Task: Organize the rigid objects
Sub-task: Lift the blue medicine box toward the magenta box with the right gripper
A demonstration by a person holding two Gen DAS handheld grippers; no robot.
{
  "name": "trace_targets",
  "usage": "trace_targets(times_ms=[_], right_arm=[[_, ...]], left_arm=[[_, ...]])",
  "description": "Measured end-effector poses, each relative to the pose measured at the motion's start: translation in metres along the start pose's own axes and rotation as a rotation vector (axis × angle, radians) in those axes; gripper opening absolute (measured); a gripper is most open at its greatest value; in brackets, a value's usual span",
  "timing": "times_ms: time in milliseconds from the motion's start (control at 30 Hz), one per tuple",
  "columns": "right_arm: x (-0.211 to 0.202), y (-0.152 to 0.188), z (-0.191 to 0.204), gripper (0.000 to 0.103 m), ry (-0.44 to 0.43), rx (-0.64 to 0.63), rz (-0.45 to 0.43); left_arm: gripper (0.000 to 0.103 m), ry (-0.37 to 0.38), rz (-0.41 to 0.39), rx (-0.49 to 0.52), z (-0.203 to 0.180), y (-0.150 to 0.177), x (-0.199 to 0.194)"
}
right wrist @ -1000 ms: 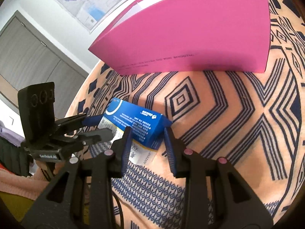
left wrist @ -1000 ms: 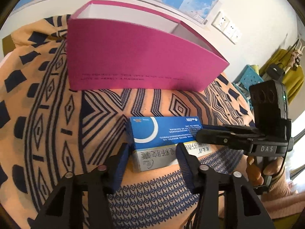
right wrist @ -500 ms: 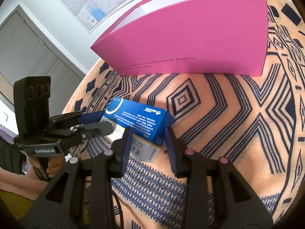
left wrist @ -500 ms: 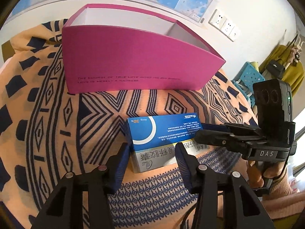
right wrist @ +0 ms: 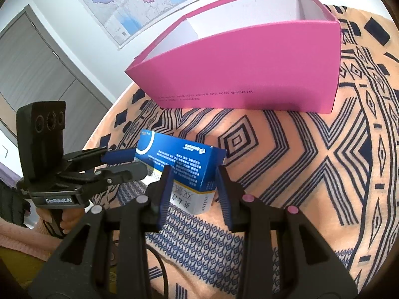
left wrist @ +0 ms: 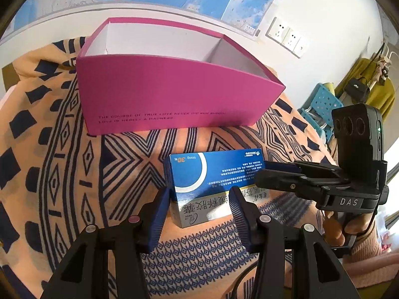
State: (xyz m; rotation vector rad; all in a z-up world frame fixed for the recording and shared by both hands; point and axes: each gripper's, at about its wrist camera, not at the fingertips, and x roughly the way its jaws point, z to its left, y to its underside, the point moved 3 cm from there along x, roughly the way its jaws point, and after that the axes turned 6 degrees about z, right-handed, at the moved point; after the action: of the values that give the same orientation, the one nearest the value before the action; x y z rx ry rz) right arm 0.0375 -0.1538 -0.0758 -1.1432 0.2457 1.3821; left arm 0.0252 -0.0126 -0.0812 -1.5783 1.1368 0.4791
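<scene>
Compared with a second ago, the pink box (left wrist: 174, 92) sits further off and lower in both views, so more of its white inside shows, and the medicine box (left wrist: 212, 184) looks clear of the patterned cloth (left wrist: 62, 174) now, where before it seemed to rest on it. Both grippers keep the same hold.

The left gripper (left wrist: 199, 200) has its blue pads clamped on one end of the medicine box, and the right gripper (right wrist: 193, 184) pinches the other end, so it's carried between the two, in front of the pink box and apart from it.

Hard to see: the floor of the pink box is hidden behind its front wall, so I can't tell what's in it. The small print on the medicine box is too tiny to read, and in the left view it's upside down. The person's hands are mostly cut off behind the gripper handles.

The medicine box runs lengthwise from one gripper to the other, roughly parallel to the pink box's front wall, blue face up and tipped a bit toward the cameras.
</scene>
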Motion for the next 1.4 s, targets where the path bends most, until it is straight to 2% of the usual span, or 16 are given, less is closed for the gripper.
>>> trace_targets(times_ms=[200, 1400], right_arm=[[-0.004, 0.000, 0.001, 0.038, 0.004, -0.008, -0.011], [-0.020, -0.017, 0.013, 0.038, 0.022, -0.053, -0.072]], left_arm=[[0.052, 0.011, -0.006, -0.005, -0.001, -0.002, -0.002], [0.052, 0.007, -0.078, 0.038, -0.012, -0.020, -0.022]])
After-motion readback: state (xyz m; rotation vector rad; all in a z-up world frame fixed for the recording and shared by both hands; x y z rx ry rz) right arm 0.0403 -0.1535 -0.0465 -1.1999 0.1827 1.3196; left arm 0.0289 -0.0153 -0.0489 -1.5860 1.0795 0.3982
